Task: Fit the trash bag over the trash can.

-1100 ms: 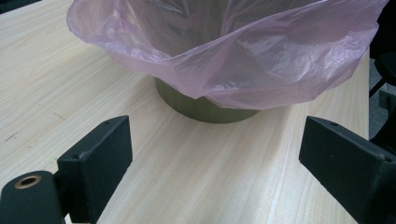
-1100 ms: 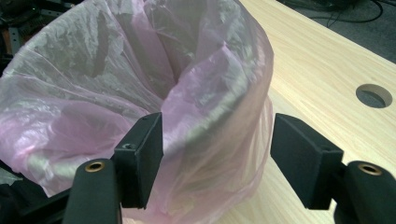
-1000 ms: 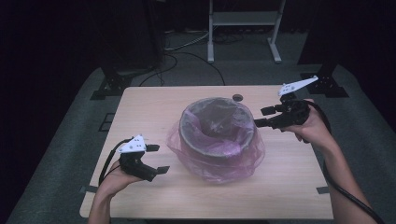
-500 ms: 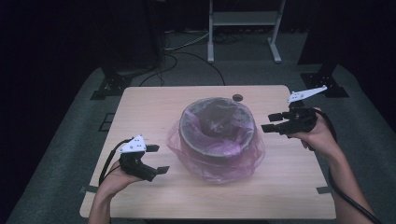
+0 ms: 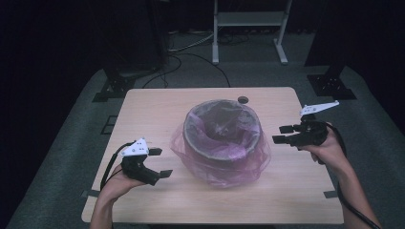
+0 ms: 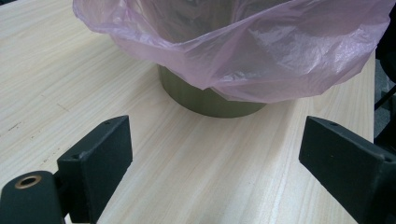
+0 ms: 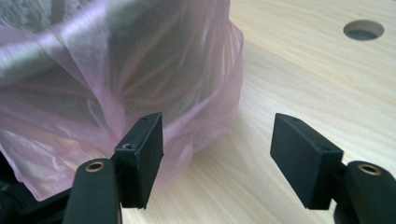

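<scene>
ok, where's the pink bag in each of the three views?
High view: pink bag at table centre, draped over the round bin.
Left gripper view: pink bag across the top, hanging over the bin.
Right gripper view: pink bag fills the left, behind one jaw.
Shared landmark: the bin the bag lines.

bin (image 5: pixel 222 138) lined with pink bag (image 5: pixel 248 164), set mid-table (image 5: pixel 157 102) | left gripper (image 5: pixel 160 162) held left of bin, jaws apart, clear of bag | right gripper (image 5: pixel 282 134) held right of bin, jaws apart, near bag
</scene>
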`<action>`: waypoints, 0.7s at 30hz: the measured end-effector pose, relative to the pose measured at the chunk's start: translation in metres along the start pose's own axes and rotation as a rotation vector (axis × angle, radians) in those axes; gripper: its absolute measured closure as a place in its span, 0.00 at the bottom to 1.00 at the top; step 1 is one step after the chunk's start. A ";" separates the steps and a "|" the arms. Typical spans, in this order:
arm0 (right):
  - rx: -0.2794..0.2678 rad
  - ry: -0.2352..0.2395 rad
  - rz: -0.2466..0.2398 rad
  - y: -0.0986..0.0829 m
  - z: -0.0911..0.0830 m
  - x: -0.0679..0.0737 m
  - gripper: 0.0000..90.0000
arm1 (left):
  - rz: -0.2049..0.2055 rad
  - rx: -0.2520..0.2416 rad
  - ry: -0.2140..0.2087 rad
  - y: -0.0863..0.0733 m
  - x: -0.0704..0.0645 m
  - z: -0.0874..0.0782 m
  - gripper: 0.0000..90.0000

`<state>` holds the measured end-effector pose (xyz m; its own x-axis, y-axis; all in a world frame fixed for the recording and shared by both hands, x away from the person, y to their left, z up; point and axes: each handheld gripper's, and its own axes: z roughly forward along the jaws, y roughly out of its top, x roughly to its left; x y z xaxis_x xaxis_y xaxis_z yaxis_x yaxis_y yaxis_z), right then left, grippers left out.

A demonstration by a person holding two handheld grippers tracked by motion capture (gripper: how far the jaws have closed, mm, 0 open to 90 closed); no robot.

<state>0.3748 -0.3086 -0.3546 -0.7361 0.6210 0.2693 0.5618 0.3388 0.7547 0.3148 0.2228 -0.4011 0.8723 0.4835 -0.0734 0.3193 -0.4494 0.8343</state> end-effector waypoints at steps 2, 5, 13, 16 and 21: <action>-0.003 0.002 0.010 -0.006 0.001 -0.002 0.37 | -0.002 0.002 0.002 -0.001 0.000 0.000 0.09; -0.004 0.003 0.021 -0.014 0.004 -0.004 0.37 | -0.002 0.005 0.003 -0.001 0.000 0.000 0.09; -0.004 0.006 0.050 -0.036 0.011 -0.008 0.37 | -0.008 0.009 0.003 -0.003 0.000 0.001 0.09; -0.014 0.005 0.053 -0.042 0.012 -0.009 0.37 | -0.011 0.012 0.004 -0.004 0.001 0.001 0.09; -0.023 0.004 0.064 -0.054 0.012 -0.008 0.37 | -0.014 0.015 0.002 -0.004 0.000 0.003 0.09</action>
<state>0.3544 -0.3234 -0.4050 -0.7005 0.6382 0.3193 0.5987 0.2822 0.7496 0.3145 0.2228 -0.4063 0.8667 0.4916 -0.0840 0.3371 -0.4534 0.8251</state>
